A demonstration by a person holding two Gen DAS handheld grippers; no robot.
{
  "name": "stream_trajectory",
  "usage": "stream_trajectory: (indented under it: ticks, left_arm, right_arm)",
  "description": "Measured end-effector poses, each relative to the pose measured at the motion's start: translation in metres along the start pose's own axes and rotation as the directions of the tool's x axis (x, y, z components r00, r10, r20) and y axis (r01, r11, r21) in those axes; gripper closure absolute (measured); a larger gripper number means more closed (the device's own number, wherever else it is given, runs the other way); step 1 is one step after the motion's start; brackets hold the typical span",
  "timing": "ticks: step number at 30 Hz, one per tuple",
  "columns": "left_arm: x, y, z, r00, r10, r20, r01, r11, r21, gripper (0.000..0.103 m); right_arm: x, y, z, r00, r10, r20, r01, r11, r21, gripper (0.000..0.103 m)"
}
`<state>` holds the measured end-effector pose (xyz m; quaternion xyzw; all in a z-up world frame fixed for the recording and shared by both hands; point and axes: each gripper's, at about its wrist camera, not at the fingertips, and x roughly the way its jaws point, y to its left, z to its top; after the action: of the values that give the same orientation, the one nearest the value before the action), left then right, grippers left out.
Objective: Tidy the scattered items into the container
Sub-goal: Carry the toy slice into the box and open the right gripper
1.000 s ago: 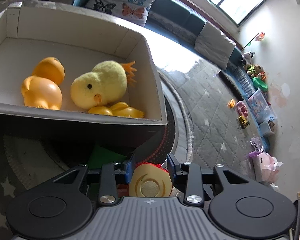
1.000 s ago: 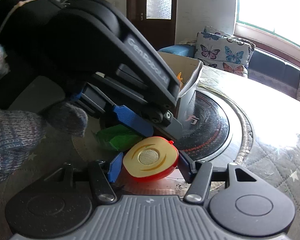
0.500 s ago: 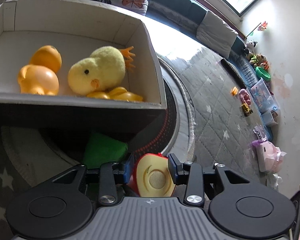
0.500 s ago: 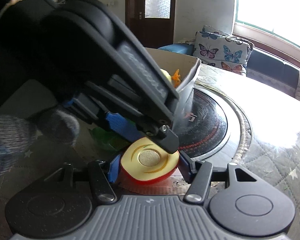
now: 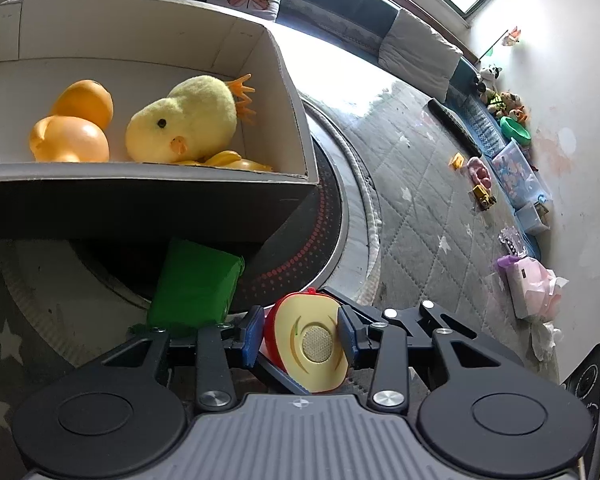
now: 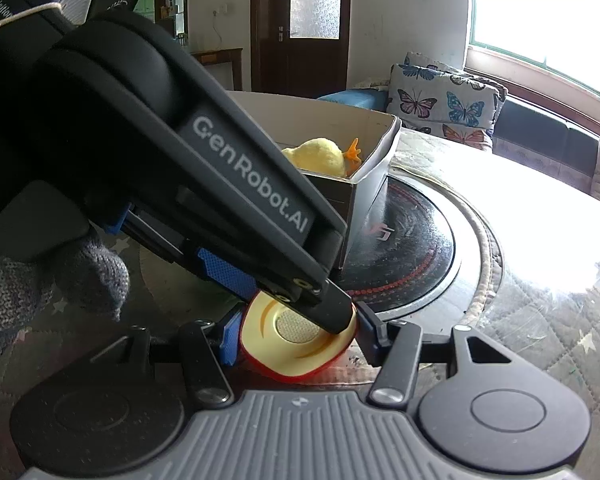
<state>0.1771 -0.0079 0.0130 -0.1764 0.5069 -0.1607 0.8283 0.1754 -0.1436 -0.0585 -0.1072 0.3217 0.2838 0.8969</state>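
Observation:
A red toy apple half [image 5: 306, 338] with a cream cut face sits between the fingers of both grippers. My left gripper [image 5: 300, 336] is shut on it from one side; my right gripper [image 6: 296, 338] is shut on it too, and the apple half shows there [image 6: 300, 350] partly under the left gripper's body. The cardboard box [image 5: 288, 80] stands just beyond and holds an orange rubber duck [image 5: 72, 128], a yellow plush chick [image 5: 184, 120] and a yellow piece under it. A green toy [image 5: 194, 284] lies on the table against the box's near wall.
The box rests on a black round hotplate [image 6: 412, 240] set in the table. A gloved hand [image 6: 40, 280] holds the left gripper. Sofa cushions [image 6: 440, 96] lie behind; toys and bins [image 5: 512, 172] line the floor by the wall.
The left gripper has pulled back and lowered, so the box looks farther and the green toy is more exposed. The apple half stays held between both grippers.

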Motion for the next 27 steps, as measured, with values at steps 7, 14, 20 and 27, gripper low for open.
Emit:
stream_trajectory:
  ticks: [7,14,20,27]
  left_arm:
    - [-0.014,0.001,-0.004,0.999,-0.033,0.038,0.034,0.999,-0.026,0.064]
    - [-0.050,-0.007,0.013,0.989,-0.041,0.142,0.040,0.999,0.011,0.065]
    - [-0.065,-0.004,0.047,0.975,-0.011,0.221,0.005,1.000,0.025,0.066]
    - [-0.062,0.021,0.074,0.968,0.033,0.249,-0.035,0.999,0.000,0.067]
  right_arm:
    - [-0.014,0.005,0.003,1.000,-0.006,0.026,0.006,1.000,-0.021,0.046]
    - [-0.030,0.014,0.032,0.994,-0.014,0.106,0.020,0.998,-0.064,0.046]
    - [-0.018,0.009,0.071,0.988,-0.003,0.156,0.015,0.997,-0.075,0.046]
    - [0.019,0.004,0.103,0.987,0.039,0.158,-0.030,0.998,-0.062,0.046]
